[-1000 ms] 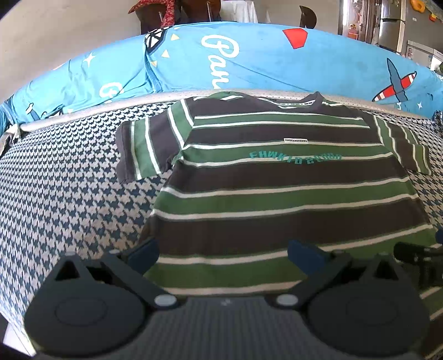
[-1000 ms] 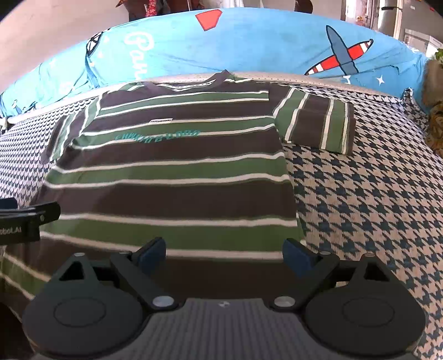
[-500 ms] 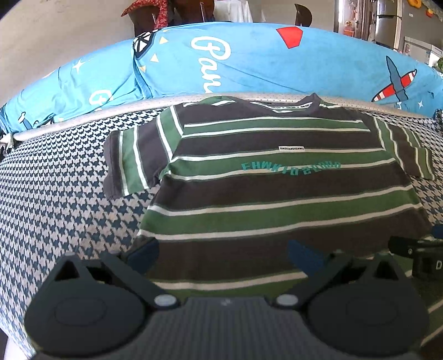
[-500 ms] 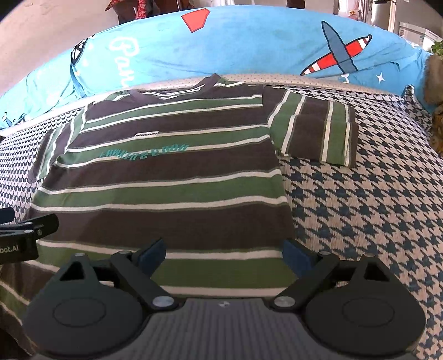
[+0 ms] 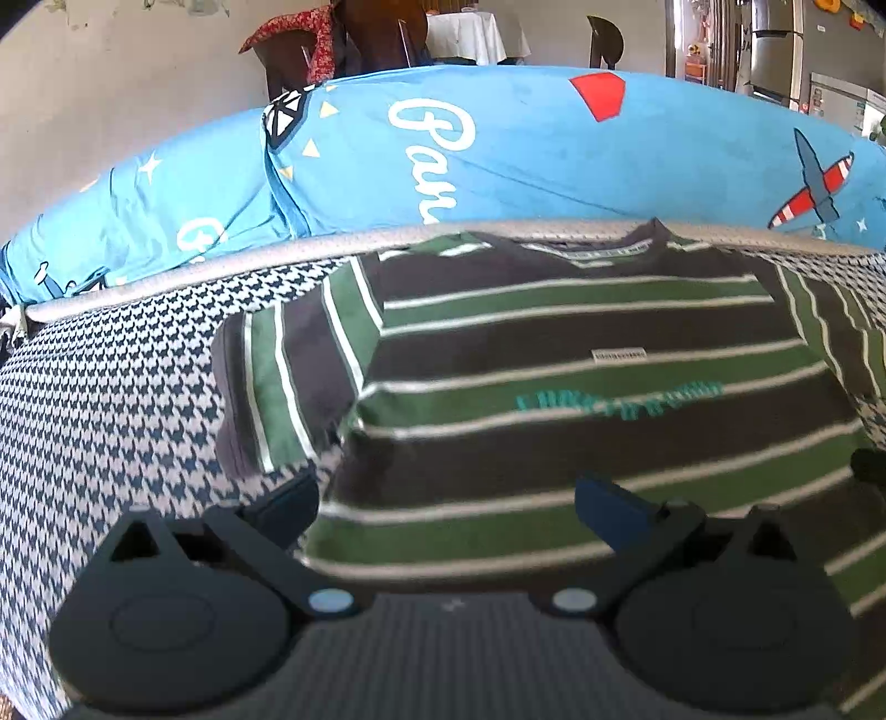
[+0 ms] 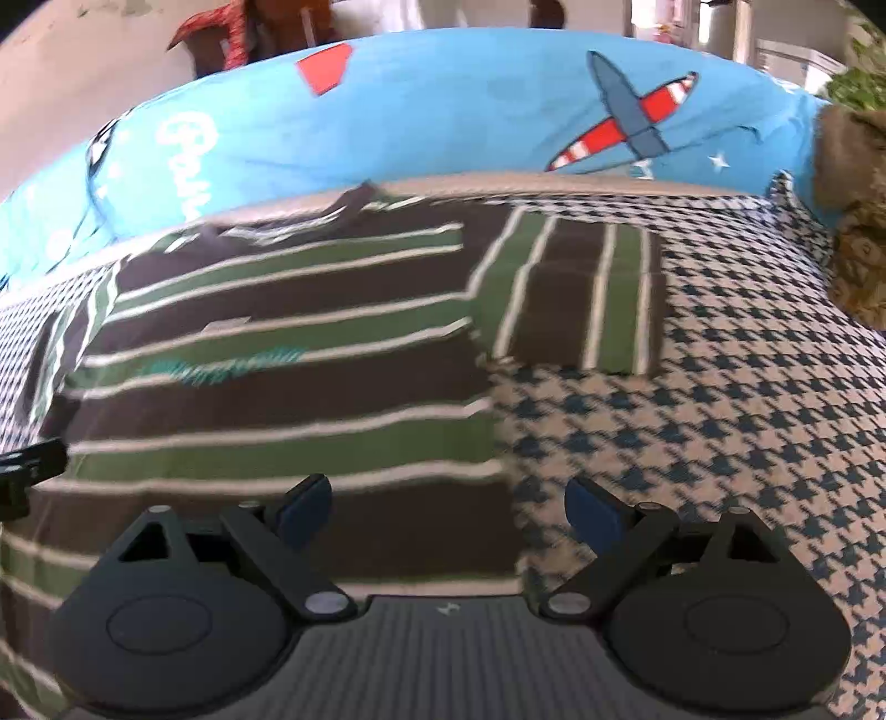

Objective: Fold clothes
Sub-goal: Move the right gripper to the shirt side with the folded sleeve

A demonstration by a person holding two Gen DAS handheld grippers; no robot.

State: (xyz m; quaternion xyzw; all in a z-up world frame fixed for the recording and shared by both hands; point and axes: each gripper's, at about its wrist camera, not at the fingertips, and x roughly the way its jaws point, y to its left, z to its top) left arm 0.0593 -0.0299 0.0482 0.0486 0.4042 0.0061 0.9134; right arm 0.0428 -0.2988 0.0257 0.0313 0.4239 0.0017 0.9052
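Observation:
A brown and green striped T-shirt (image 5: 581, 410) lies flat, front up, on a houndstooth bedsheet (image 5: 99, 421), collar at the far side. It also shows in the right wrist view (image 6: 288, 376). My left gripper (image 5: 448, 507) is open and empty, low over the shirt's left side below the left sleeve (image 5: 277, 382). My right gripper (image 6: 448, 512) is open and empty over the shirt's right side edge, below the right sleeve (image 6: 581, 293). Part of the left gripper (image 6: 27, 471) shows at the left edge of the right wrist view.
A blue patterned quilt (image 5: 498, 149) with planes and lettering lies rolled along the far side of the bed. A brown plush object (image 6: 853, 216) sits at the far right. Chairs and furniture (image 5: 354, 44) stand beyond the bed.
Both grippers have moved forward and outward over the shirt, the left toward the left sleeve, the right toward the right side edge. Both stayed open.

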